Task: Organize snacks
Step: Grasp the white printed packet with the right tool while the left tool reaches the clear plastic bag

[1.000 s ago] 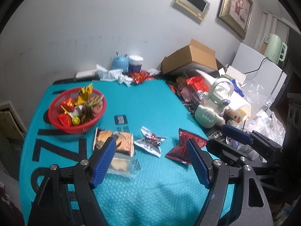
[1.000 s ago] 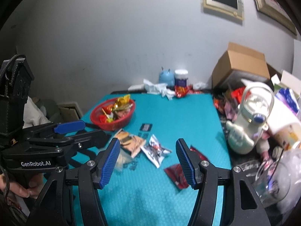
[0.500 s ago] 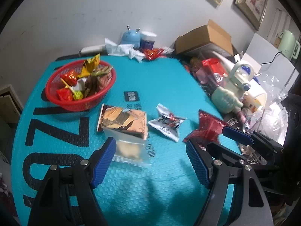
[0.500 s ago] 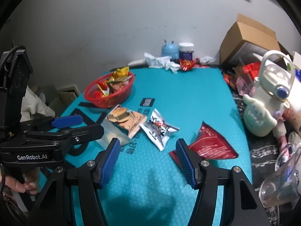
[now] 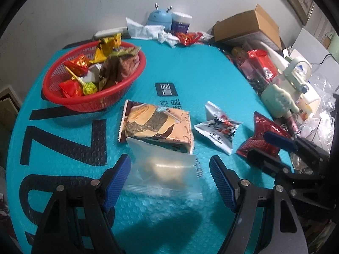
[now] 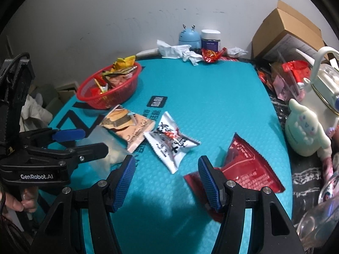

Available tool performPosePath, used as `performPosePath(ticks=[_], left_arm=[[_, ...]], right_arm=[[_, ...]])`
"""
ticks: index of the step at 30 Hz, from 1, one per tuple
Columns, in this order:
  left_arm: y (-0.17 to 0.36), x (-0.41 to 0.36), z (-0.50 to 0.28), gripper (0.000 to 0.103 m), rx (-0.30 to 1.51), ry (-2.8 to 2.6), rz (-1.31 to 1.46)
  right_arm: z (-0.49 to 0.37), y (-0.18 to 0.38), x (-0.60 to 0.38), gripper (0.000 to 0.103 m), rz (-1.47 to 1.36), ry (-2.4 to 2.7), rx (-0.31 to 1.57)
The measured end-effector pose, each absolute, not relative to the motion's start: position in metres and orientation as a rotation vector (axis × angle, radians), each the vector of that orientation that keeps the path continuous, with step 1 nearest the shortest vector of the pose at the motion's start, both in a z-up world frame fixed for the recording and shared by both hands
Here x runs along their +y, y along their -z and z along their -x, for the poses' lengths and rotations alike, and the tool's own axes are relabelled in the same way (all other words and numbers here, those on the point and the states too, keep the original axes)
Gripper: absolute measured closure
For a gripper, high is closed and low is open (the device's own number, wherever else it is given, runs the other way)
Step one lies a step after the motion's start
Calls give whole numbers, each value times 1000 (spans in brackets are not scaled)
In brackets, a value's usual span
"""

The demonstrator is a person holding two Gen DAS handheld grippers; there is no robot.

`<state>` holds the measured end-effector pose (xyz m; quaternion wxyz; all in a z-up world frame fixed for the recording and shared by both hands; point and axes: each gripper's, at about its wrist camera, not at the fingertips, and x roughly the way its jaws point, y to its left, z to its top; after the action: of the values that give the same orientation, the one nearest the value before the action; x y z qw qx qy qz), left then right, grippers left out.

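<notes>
Four snack packets lie on the teal mat (image 5: 190, 67). A clear packet (image 5: 167, 167) with a pale pastry sits between the pads of my open left gripper (image 5: 169, 180), not squeezed. Behind it lies a brown-and-orange packet (image 5: 156, 124), then a white packet (image 5: 218, 129) and a dark red packet (image 5: 260, 124). A red basket (image 5: 84, 103) at the back left holds several wrapped snacks. My right gripper (image 6: 167, 180) is open just in front of the white packet (image 6: 169, 141); its right finger overlaps the edge of the red packet (image 6: 243, 165). The left gripper (image 6: 80, 141) shows over the clear packet (image 6: 110, 148).
A cream bottle with a plush cover (image 6: 305, 131) stands at the mat's right edge among red packs and plastic. A cardboard box (image 6: 286, 31), a blue gadget (image 6: 188, 37), a jar (image 6: 210, 40) and crumpled tissues (image 6: 180, 50) line the back wall. A hand (image 6: 14, 201) holds the left gripper.
Both grippers have come down and forward toward the loose packets, tilting more steeply at the mat. The clear packet now lies between the left fingers. Neither jaw width has changed.
</notes>
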<state>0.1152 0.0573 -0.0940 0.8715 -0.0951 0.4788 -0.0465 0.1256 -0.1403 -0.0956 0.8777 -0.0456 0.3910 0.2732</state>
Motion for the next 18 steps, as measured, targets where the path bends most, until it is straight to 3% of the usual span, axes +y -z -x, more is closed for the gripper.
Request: performPosePath(ticks=[10,18], left_arm=[[119,62,-128,27,1081,109,226],[119,67,-128,27,1040,103,216]], right_arm=[[-157,104,-129,35,135,-589,829],[-182,119,-111,34,197,-665,861]])
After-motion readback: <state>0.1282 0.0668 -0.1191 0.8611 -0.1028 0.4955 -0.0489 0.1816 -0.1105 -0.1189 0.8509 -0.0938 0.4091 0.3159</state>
